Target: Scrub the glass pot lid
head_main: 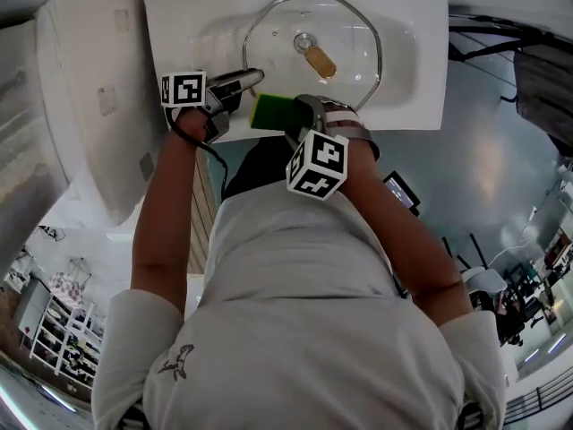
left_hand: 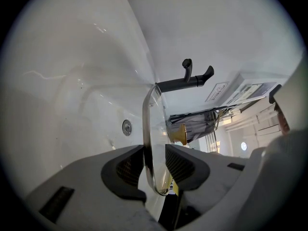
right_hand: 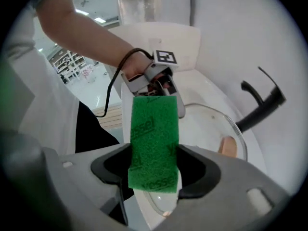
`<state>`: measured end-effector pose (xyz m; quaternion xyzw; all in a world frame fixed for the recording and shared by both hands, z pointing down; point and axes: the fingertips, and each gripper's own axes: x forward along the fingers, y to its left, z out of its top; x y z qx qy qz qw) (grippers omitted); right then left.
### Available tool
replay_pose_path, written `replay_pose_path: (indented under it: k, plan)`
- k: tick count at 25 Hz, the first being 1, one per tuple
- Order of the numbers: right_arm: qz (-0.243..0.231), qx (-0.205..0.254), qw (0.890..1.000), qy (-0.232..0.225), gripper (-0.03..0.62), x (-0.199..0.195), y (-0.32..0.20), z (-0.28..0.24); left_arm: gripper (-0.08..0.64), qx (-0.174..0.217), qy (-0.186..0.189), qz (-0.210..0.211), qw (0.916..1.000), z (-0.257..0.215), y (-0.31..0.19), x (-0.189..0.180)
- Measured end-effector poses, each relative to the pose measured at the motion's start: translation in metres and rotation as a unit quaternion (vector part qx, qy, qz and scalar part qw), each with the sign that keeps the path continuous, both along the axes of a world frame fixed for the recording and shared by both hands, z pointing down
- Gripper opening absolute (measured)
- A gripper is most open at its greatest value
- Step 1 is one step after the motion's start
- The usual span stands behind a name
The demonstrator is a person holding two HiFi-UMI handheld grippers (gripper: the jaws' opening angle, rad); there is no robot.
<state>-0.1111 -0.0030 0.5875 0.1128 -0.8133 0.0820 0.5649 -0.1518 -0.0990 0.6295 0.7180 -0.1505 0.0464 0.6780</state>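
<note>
The glass pot lid (head_main: 345,25), with a metal rim and a tan knob (head_main: 320,61), stands over the white sink basin (head_main: 403,25). My left gripper (head_main: 243,81) is shut on the lid's near-left rim. In the left gripper view the lid (left_hand: 150,129) runs edge-on between the jaws of the left gripper (left_hand: 155,165). My right gripper (head_main: 295,115) is shut on a green scouring pad (head_main: 273,112), just in front of the lid's near edge. In the right gripper view the pad (right_hand: 154,138) sticks out past the right gripper (right_hand: 154,170), with the lid (right_hand: 216,124) behind it.
A black faucet (right_hand: 262,105) stands at the basin's far side. A round overflow hole (left_hand: 126,127) sits in the basin wall. A white toilet (head_main: 89,79) stands left of the sink. The person's body fills the lower head view.
</note>
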Motion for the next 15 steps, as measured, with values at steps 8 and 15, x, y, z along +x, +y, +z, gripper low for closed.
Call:
replay_pose_path:
  k: [8, 15]
  plan:
    - [0.004, -0.029, 1.000, 0.005, 0.291, 0.027, -0.002, 0.008, 0.136, -0.006, 0.000, 0.006, 1.0000, 0.002, 0.001, 0.002]
    - [0.050, -0.067, 0.996, 0.034, 0.291, 0.102, -0.014, 0.015, 0.136, -0.013, -0.002, 0.002, 0.9999, 0.001, 0.000, 0.002]
